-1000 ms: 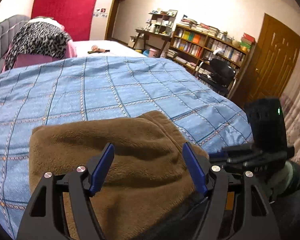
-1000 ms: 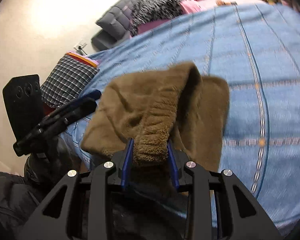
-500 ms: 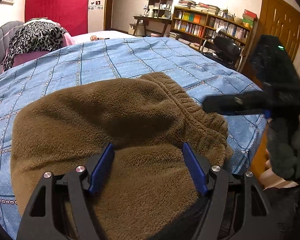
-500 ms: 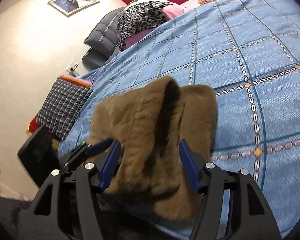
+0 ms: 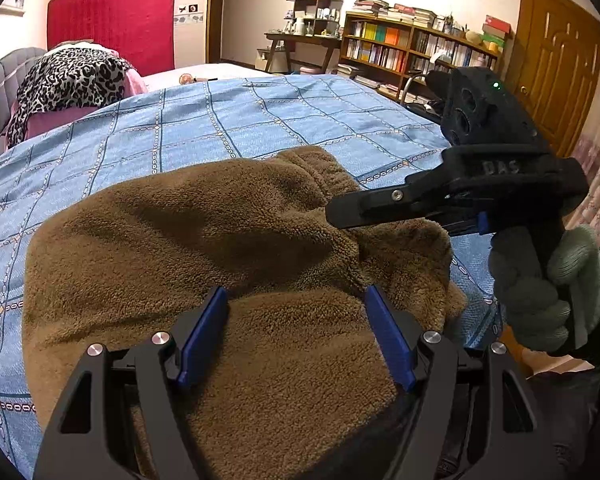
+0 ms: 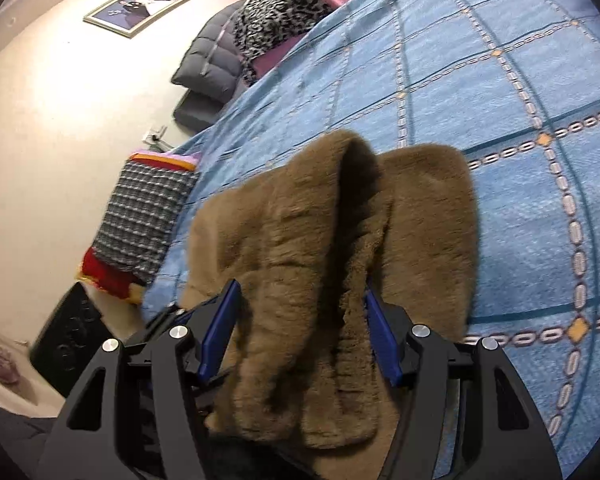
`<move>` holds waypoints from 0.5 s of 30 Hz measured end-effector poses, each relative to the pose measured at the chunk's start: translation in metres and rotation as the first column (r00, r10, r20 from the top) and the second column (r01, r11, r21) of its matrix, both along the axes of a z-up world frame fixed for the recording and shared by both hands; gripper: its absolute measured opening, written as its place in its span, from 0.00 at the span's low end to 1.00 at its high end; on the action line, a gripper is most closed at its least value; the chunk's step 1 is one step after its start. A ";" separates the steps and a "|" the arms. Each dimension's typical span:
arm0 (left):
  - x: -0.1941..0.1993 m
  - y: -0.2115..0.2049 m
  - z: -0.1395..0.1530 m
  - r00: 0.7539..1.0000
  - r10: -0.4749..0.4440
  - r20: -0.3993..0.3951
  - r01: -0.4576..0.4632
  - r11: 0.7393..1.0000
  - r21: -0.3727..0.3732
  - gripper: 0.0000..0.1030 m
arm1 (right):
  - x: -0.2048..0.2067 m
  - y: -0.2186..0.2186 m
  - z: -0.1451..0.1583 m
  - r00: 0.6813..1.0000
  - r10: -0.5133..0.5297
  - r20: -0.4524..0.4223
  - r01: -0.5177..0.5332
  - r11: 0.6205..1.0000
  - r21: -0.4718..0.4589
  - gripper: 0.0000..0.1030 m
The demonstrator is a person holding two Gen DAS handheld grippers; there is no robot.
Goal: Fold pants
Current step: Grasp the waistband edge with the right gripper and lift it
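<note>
1. Since one second ago my right tongs (image 6: 300,328) have let go of the pants (image 5: 220,264): then their blue pads pinched a bunch of the waistband, now they stand wide apart with the brown fleece lying loose between them.
2. My left tongs (image 5: 296,336) are wide open as before, and they grip nothing; the fabric only lies under and between the blue pads (image 5: 204,332).
3. From the left wrist camera I see my right tongs (image 5: 452,196) from the side, just above the elastic waistband; from this side I cannot tell how far they are open.
4. On the black body of these right tongs I can read the raised letters "DAS", and a small green light shines on the camera block above it.
5. My right hand (image 5: 548,284) in a grey-green knitted glove holds the handle.
6. The pants lie as a folded brown heap on the blue checked bedspread (image 5: 188,128), near the edge of the bed that is closest to me; one layer is turned over another and makes a dark fold in the right wrist view.
7. A bookshelf (image 5: 404,48) stands at the far wall; the writing on the book spines is too small to read.
</note>
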State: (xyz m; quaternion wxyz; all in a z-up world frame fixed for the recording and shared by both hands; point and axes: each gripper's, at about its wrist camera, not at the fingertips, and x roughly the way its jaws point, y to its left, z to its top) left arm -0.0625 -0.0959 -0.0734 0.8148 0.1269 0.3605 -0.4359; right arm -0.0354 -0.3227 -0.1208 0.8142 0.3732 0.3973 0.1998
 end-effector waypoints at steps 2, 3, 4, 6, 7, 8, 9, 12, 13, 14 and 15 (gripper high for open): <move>0.000 0.000 0.000 1.000 0.001 0.001 -0.001 1.000 0.002 0.69 | 0.003 0.002 0.000 1.000 0.006 -0.002 -0.006 1.000 -0.024 0.62; 0.001 -0.001 0.000 1.000 0.001 0.002 -0.001 1.000 0.002 0.69 | 0.004 0.004 -0.001 1.000 0.001 -0.007 -0.002 0.999 -0.034 0.59; 0.000 -0.001 0.000 1.000 0.002 0.003 -0.002 1.000 0.003 0.69 | 0.006 0.005 -0.004 1.000 -0.006 -0.017 0.006 0.999 -0.037 0.49; 0.001 -0.001 0.001 1.000 0.005 0.003 -0.005 1.000 0.006 0.69 | 0.006 0.007 -0.001 1.000 -0.024 -0.014 0.023 0.998 -0.058 0.32; 0.002 -0.001 0.002 1.000 0.008 0.002 -0.008 1.000 0.004 0.69 | 0.005 0.006 0.004 1.000 -0.030 -0.001 0.030 0.998 -0.063 0.23; 0.004 -0.001 0.005 1.000 0.011 0.000 -0.011 1.000 -0.002 0.69 | 0.000 0.002 0.011 0.999 -0.038 0.019 0.039 0.997 -0.062 0.21; 0.004 -0.001 0.010 1.000 0.014 0.001 -0.014 1.000 -0.015 0.69 | -0.004 -0.001 0.022 0.998 -0.048 0.050 0.051 0.997 -0.062 0.19; 0.000 -0.002 0.028 1.000 0.002 0.022 -0.001 0.998 -0.067 0.70 | -0.019 -0.006 0.052 0.990 -0.074 0.121 0.086 0.991 -0.098 0.18; -0.002 -0.003 0.033 1.000 -0.006 0.030 0.008 0.997 -0.080 0.70 | -0.024 -0.009 0.058 0.988 -0.081 0.132 0.096 0.989 -0.110 0.18; -0.004 -0.005 0.038 0.999 -0.021 0.036 0.024 0.995 -0.092 0.70 | -0.028 -0.012 0.060 0.987 -0.088 0.133 0.104 0.988 -0.117 0.18; -0.006 -0.009 0.039 0.998 -0.038 0.039 0.042 0.994 -0.096 0.70 | -0.031 -0.015 0.058 0.987 -0.098 0.127 0.114 0.985 -0.128 0.18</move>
